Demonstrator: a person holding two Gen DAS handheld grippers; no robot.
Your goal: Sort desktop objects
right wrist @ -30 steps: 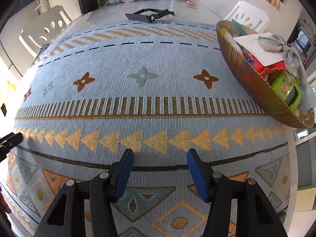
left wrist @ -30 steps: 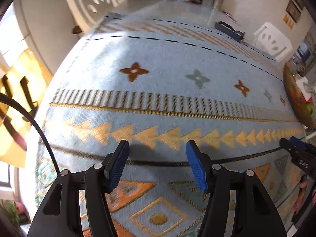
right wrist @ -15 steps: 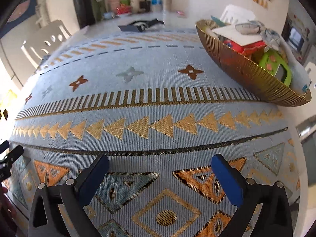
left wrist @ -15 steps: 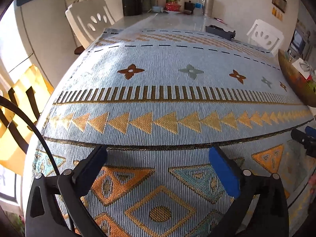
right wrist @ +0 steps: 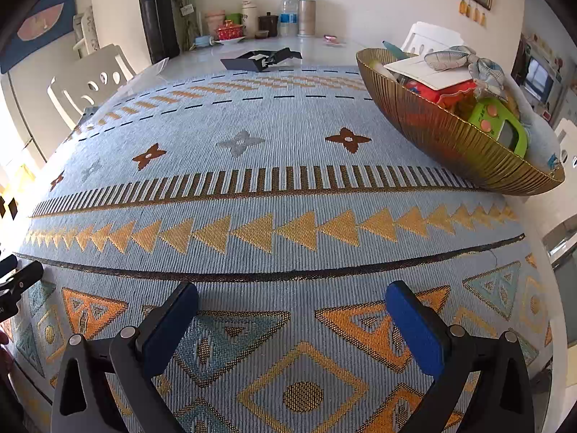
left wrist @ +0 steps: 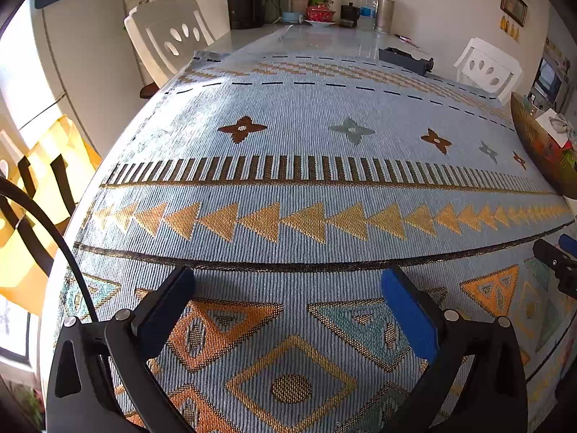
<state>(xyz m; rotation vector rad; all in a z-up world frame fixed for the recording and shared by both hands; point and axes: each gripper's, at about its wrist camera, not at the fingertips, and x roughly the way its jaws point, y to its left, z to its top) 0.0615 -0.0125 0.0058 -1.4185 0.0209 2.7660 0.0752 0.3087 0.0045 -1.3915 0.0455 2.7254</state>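
A gold ribbed bowl (right wrist: pixel 450 140) stands at the right of the patterned blue cloth (right wrist: pixel 274 144), piled with a white paper, a grey cloth bundle, something red and a green handheld toy (right wrist: pixel 499 124). In the left wrist view the same bowl (left wrist: pixel 541 151) shows at the right edge. My left gripper (left wrist: pixel 288 285) is open over bare cloth near the front edge, nothing between its blue pads. My right gripper (right wrist: pixel 292 299) is open too, over bare cloth, with the bowl far ahead to its right. Each gripper's tip shows at the side edge of the other's view.
A dark flat tray-like object (right wrist: pixel 259 59) lies beyond the cloth's far edge. Jars, bottles, a red pot and a tall black flask (right wrist: pixel 158 18) stand at the far end of the table. White chairs (left wrist: pixel 169 36) stand on both sides. A black cable (left wrist: pixel 54 238) runs at left.
Both grippers' jaws have gone from about half spread to wide open. Both views have tilted up a little, so that the far wall and table end show more.
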